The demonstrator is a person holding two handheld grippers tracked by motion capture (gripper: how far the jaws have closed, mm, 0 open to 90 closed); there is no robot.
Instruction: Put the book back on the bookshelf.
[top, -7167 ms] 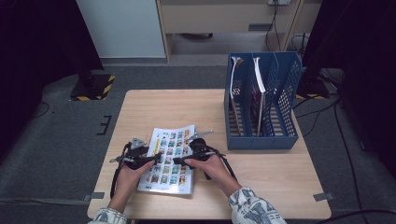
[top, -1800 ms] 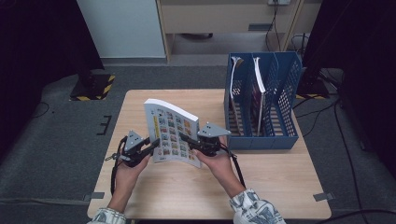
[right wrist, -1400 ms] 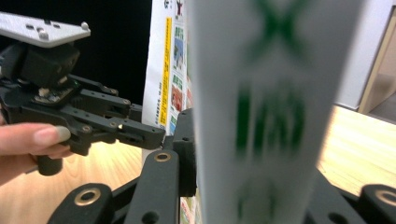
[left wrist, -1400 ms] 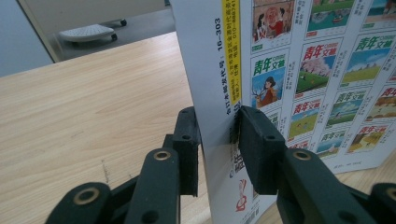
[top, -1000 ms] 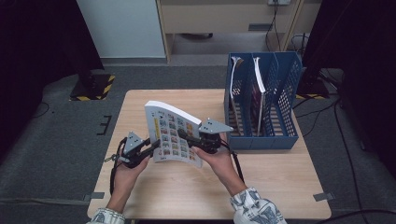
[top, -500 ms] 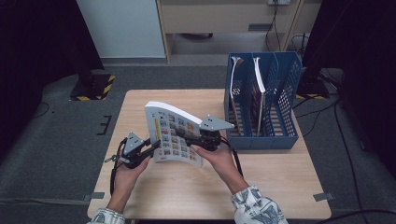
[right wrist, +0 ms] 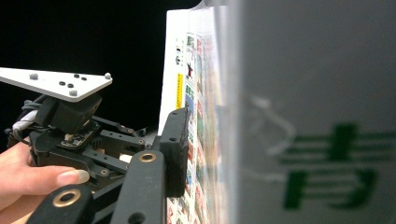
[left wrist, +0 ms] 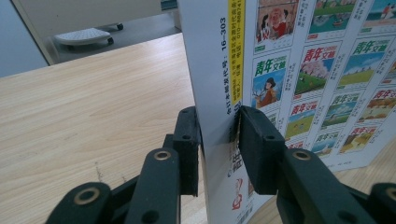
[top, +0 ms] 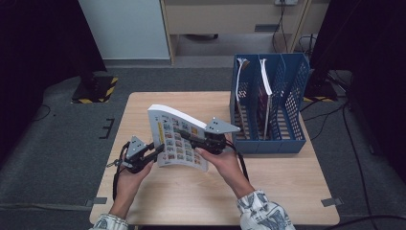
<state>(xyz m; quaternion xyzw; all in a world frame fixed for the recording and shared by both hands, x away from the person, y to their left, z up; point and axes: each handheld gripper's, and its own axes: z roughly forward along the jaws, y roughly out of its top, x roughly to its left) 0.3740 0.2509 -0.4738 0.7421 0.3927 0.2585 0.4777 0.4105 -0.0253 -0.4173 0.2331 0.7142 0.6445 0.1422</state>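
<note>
Between both hand-held grippers (apparently clamped): the magazine (top: 178, 138), upright.

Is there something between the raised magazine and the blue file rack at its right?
Nothing visible stands in that gap. The magazine is held up by both hand-held grippers, and the table between it and the blue file rack looks bare.

The magazine (left wrist: 299, 70) spine reads "16-303", its cover thumbnails "青年文摘"; the small spine print is probably unreadable.

floor: grey carpet (top: 62, 143) | rear: pale cabinet (top: 124, 28) (dim sides) | wooden table (top: 287, 191)
</note>
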